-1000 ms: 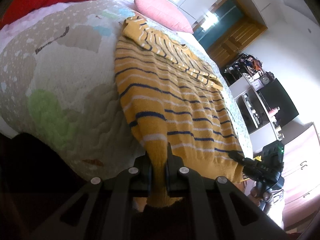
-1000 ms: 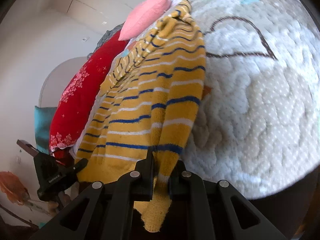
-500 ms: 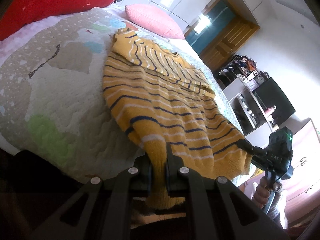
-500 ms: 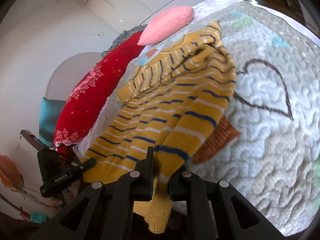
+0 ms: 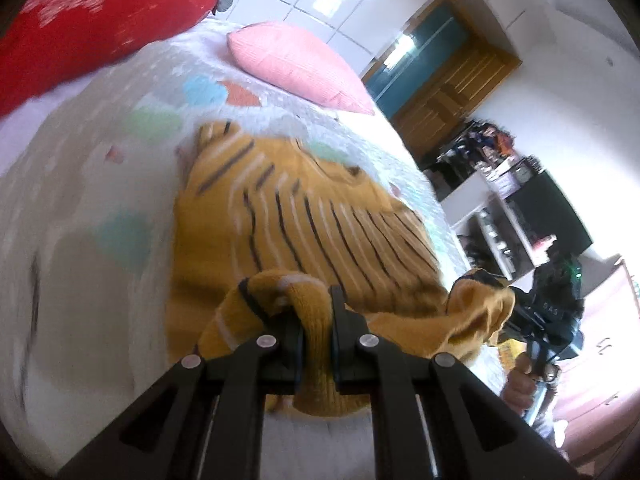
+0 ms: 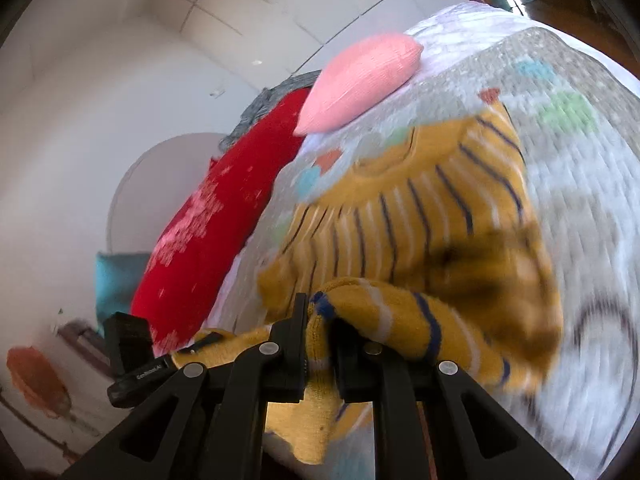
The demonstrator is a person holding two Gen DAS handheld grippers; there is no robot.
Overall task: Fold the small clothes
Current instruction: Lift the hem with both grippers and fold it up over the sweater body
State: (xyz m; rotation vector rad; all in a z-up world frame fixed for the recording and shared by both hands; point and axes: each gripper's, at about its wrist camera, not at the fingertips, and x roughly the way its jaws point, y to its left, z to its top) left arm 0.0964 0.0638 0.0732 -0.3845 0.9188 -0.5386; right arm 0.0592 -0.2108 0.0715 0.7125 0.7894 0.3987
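A mustard-yellow sweater with navy and white stripes [image 5: 320,224] lies on a quilted bedspread [image 5: 80,208], collar end toward the pillows. My left gripper [image 5: 316,312] is shut on one corner of its hem, lifted above the sweater's body. My right gripper [image 6: 320,316] is shut on the other hem corner of the sweater [image 6: 420,220]. The raised hem curls over the striped body. The right gripper also shows in the left wrist view [image 5: 548,312], the left gripper in the right wrist view [image 6: 136,368]. Both views are motion-blurred.
A pink pillow [image 5: 296,64] and a red patterned pillow [image 5: 88,20] lie at the head of the bed. A wooden door [image 5: 452,92] and cluttered shelves [image 5: 500,184] stand beyond the bed's right side. A teal cushion [image 6: 116,280] sits by the wall.
Both grippers have carried the hem up and forward over the sweater toward the collar. The lower part now doubles over the body, which lay flat and stretched out before.
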